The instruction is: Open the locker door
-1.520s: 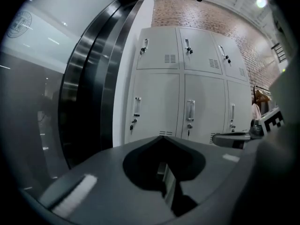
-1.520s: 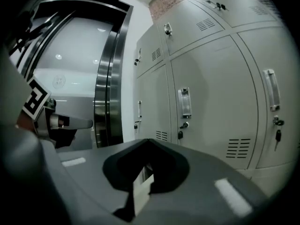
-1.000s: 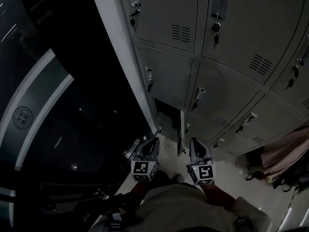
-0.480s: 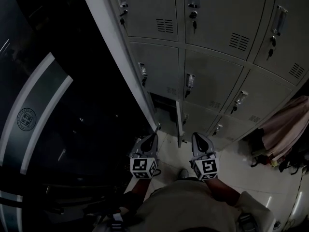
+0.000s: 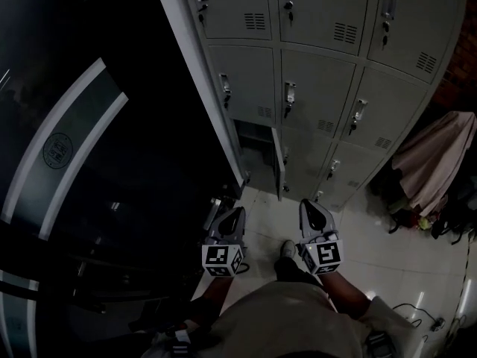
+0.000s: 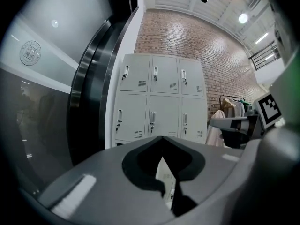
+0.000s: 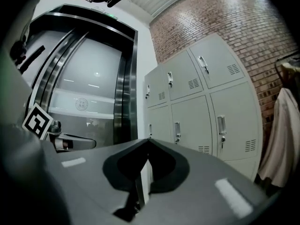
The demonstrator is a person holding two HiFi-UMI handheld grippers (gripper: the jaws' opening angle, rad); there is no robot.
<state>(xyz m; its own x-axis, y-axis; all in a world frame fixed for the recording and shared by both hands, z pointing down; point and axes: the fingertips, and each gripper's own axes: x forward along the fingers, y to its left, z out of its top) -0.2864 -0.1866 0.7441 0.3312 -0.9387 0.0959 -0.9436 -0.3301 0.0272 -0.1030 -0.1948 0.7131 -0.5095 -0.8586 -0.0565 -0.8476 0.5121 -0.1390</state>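
A grey bank of lockers (image 5: 317, 88) stands ahead, also seen in the left gripper view (image 6: 154, 102) and the right gripper view (image 7: 206, 111). Its bottom-left door (image 5: 277, 162) hangs ajar, edge-on toward me, with a dark opening beside it. The other doors are closed, each with a handle and key. My left gripper (image 5: 235, 215) and right gripper (image 5: 308, 206) are held side by side low over the pale floor, apart from the lockers. Both are shut with nothing in them, tips meeting in the left gripper's (image 6: 162, 138) and the right gripper's (image 7: 149, 139) own views.
A dark glass wall (image 5: 82, 162) with a round emblem runs along the left. A pale garment (image 5: 432, 159) hangs at the right over bags (image 5: 440, 218) on the floor. A cable (image 5: 417, 308) lies at the lower right. The person's shoe (image 5: 286, 249) is between the grippers.
The head view has swung, so the lockers sit more upright and further right in the picture. Both grippers stay shut and keep their place side by side.
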